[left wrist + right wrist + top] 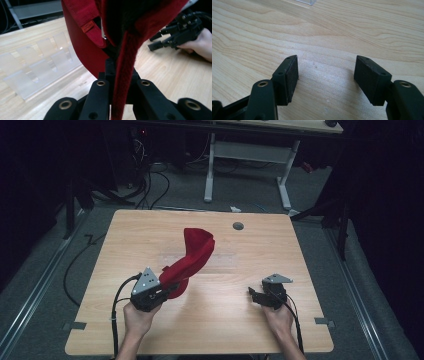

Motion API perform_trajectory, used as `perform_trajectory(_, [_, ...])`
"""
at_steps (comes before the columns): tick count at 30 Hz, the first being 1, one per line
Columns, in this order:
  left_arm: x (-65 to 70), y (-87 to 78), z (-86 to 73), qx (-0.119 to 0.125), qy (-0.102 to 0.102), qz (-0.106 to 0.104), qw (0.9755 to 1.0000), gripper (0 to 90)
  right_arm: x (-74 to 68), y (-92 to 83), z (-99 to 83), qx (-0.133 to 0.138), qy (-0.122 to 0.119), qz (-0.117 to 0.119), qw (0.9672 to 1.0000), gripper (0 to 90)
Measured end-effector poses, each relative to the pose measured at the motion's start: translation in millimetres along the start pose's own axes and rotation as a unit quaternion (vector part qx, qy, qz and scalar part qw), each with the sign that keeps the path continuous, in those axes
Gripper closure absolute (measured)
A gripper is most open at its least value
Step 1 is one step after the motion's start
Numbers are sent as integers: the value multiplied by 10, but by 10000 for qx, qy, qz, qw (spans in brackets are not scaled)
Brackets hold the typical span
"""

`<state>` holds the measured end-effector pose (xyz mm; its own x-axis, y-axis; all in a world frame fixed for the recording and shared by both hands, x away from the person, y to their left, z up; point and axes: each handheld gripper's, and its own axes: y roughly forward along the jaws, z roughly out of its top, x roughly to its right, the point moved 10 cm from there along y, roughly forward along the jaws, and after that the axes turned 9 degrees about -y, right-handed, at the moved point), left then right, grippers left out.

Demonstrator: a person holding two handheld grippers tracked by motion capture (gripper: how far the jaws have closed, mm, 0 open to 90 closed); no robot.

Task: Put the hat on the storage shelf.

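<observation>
A red fabric piece (198, 251) rises off the wooden table (150, 230), lifted by its near end. My left gripper (172, 287) is shut on that end. In the left gripper view a red strap-like fold (125, 75) runs down between the jaws of the left gripper (119, 75), and the rest hangs above with a small orange tag (87, 27). My right gripper (253, 295) sits low over the table at the front right, open. Bare wood lies between its pads (289, 75) in the right gripper view, where the right gripper (327, 75) holds nothing. It also appears as the right gripper (156, 43) in the left gripper view.
A clear plastic stand (37, 67) lies on the table behind the red fabric. A round grey grommet (238, 226) sits near the far edge. Beyond the table are a white-legged desk (250, 165) and cables on the floor (150, 190).
</observation>
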<state>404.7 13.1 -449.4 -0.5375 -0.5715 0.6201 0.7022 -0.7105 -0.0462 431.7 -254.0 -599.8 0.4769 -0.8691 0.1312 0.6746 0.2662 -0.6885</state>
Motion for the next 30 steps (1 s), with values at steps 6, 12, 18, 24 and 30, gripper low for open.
perform_trajectory(6, [-55, 28, 187, 253, -125, 34, 9996, 859, 3, 1, 0, -7, 9, -21, 10000, 364])
perform_trajectory(12, [-133, 63, 328, 393, -325, 91, 9987, 859, 1, 1, 0, -8, 21, -31, 10000, 364])
perform_trajectory(18, [-217, 70, 483, 584, -454, 167, 9971, 860, 1, 1, 0, -8, 22, -31, 10000, 364])
perform_trajectory(24, [-301, 98, 651, 818, -485, 262, 9951, 860, 1, 1, 1, -3, 26, -32, 10000, 364])
perform_trajectory(30, [-354, 153, 790, 982, -437, 289, 9938, 860, 0, 1, 0, -7, 25, -29, 10000, 364])
